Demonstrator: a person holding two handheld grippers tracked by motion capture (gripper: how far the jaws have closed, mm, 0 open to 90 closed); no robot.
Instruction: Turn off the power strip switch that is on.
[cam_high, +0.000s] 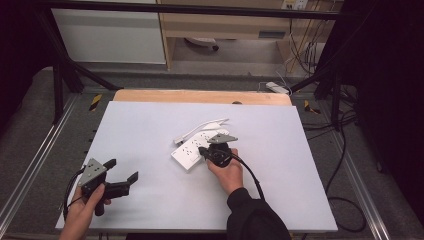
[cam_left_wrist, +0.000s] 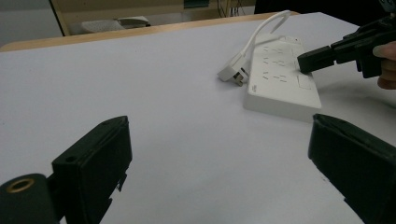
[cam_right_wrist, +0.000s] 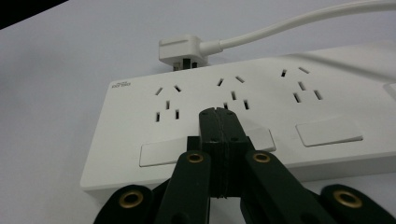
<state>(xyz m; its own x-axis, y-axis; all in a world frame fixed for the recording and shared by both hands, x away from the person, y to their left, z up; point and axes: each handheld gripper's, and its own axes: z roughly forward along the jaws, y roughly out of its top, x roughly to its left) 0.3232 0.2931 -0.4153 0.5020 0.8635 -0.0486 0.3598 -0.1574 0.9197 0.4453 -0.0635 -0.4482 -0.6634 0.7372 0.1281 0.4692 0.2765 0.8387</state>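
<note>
A white power strip (cam_high: 197, 148) lies mid-surface, its plug (cam_right_wrist: 180, 50) and cord (cam_left_wrist: 261, 28) beside its far edge. The right gripper (cam_right_wrist: 218, 114), jaws pressed together, rests over the middle rocker switch (cam_right_wrist: 259, 137), partly hiding it. The left gripper (cam_high: 122, 170), jaws spread, hovers near the surface's front-left corner.

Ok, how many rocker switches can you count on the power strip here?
2 fully seen on the power strip: one at the logo end, one further along. A third sits between, half hidden under the shut right gripper. More may lie out of frame.
</note>
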